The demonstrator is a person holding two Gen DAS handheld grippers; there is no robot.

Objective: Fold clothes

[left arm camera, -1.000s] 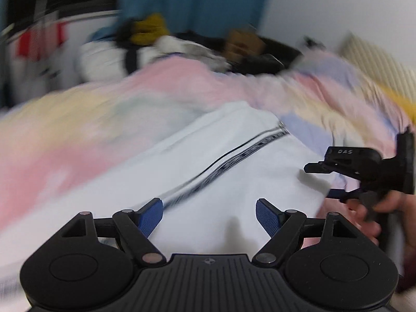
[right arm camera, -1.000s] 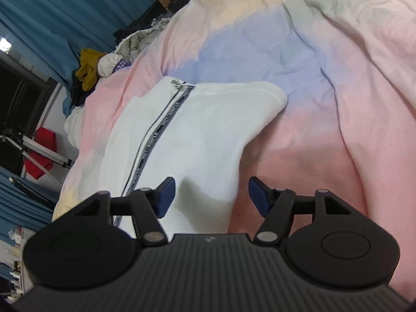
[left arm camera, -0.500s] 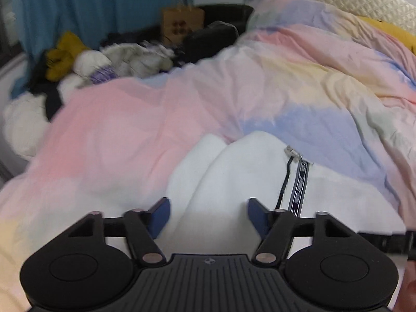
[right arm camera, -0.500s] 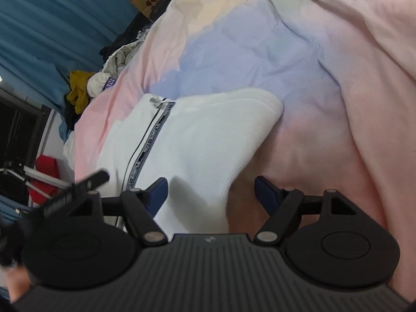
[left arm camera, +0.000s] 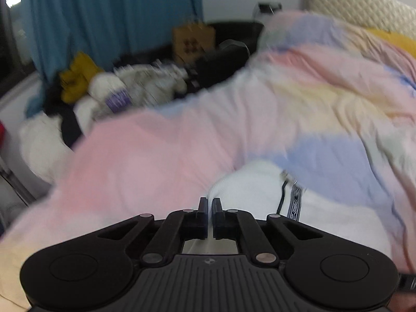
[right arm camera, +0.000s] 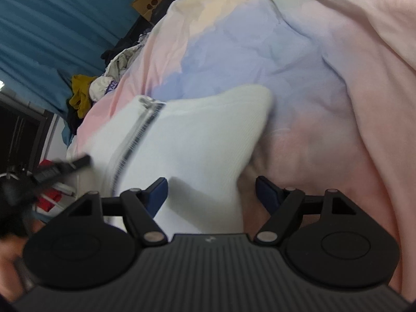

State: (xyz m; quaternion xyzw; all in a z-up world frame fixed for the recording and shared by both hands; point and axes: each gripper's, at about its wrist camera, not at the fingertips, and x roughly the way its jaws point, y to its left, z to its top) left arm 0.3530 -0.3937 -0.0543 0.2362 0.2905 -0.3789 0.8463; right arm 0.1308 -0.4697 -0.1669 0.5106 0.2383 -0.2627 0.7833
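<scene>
A white zip jacket (left arm camera: 260,189) with black-and-white trim along the zip lies flat on the pastel duvet (left arm camera: 161,161). My left gripper (left arm camera: 210,205) is shut on the jacket's near left edge, and a sliver of white cloth shows between the pads. In the right wrist view the jacket (right arm camera: 197,135) fills the centre. My right gripper (right arm camera: 212,193) stands open over the jacket's near right edge, with white cloth between its blue pads (right arm camera: 159,192). The left gripper (right arm camera: 56,170) shows blurred at the left, held by a hand.
A pile of loose clothes (left arm camera: 109,91), a brown paper bag (left arm camera: 192,39) and a blue curtain (left arm camera: 111,18) lie beyond the bed's far edge. A quilted headboard (left arm camera: 358,2) and a yellow pillow (left arm camera: 395,39) are at the far right. The duvet (right arm camera: 325,65) spreads wide to the right.
My left gripper swung over to the jacket's left edge and went from open to shut on the cloth. The right gripper stayed open over the right edge, barely shifting.
</scene>
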